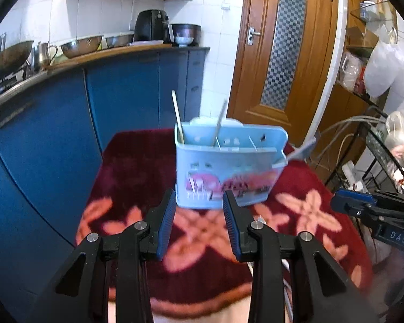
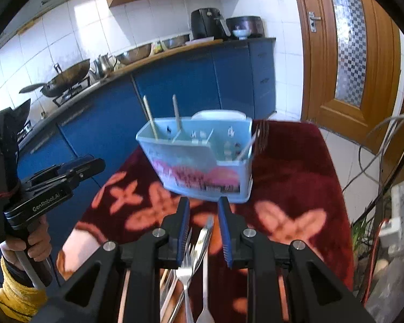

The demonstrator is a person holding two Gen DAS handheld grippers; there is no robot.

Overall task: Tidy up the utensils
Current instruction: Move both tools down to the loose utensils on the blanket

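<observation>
Steel forks and spoons [image 2: 194,263], thin, stiff, light and probably slippery, lie on the red floral cloth [image 2: 291,177] beneath the right gripper [image 2: 202,228], whose jaws stand apart and empty; best pinched across a handle's middle, near the blue caddy [image 2: 199,161].

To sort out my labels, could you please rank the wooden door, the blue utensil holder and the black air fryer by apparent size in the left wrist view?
1. wooden door
2. blue utensil holder, though enlarged by nearness
3. black air fryer
</observation>
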